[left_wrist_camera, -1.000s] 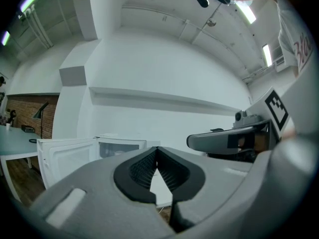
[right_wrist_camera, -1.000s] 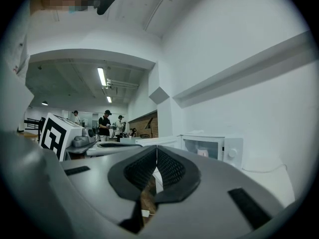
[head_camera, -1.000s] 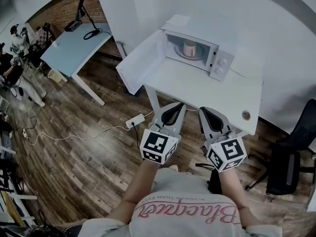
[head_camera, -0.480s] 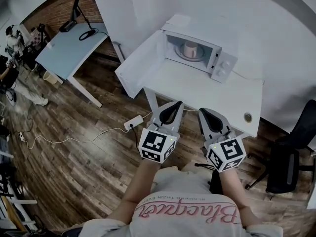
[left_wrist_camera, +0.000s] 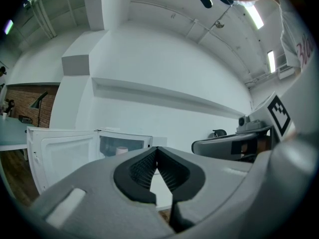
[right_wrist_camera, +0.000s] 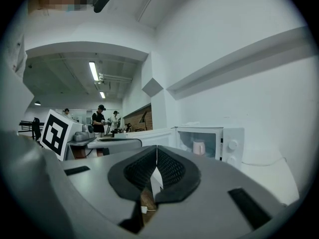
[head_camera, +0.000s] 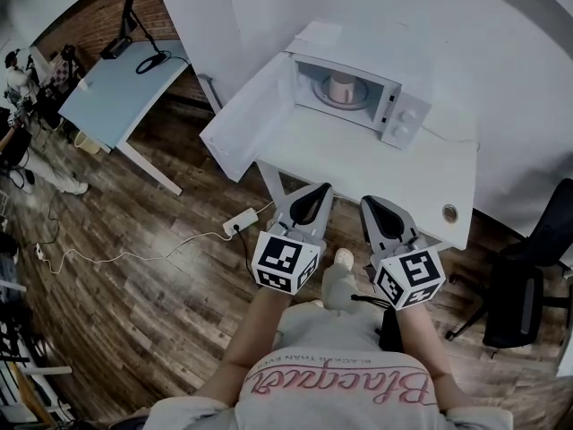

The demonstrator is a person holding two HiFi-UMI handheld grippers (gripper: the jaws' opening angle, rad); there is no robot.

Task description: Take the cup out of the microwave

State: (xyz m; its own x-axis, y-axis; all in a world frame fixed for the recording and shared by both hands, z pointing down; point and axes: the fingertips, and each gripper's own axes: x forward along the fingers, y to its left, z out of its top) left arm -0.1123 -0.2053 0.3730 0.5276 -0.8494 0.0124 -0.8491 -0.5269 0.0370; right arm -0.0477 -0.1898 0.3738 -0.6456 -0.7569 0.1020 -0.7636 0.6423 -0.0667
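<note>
Cup [head_camera: 342,87] is sitting upright inside the microwave [head_camera: 400,120], and the door [head_camera: 243,122] is swung wide open to the left. Microwave's at the back of the white table [head_camera: 376,167]. You've got your left gripper [head_camera: 320,189] and right gripper [head_camera: 369,202] side by side just off the table's near edge, well apart from the cup. Both claws are pinched fully together, pads meeting tip to tip with nothing between them, and both point roughly level toward the microwave.
</note>
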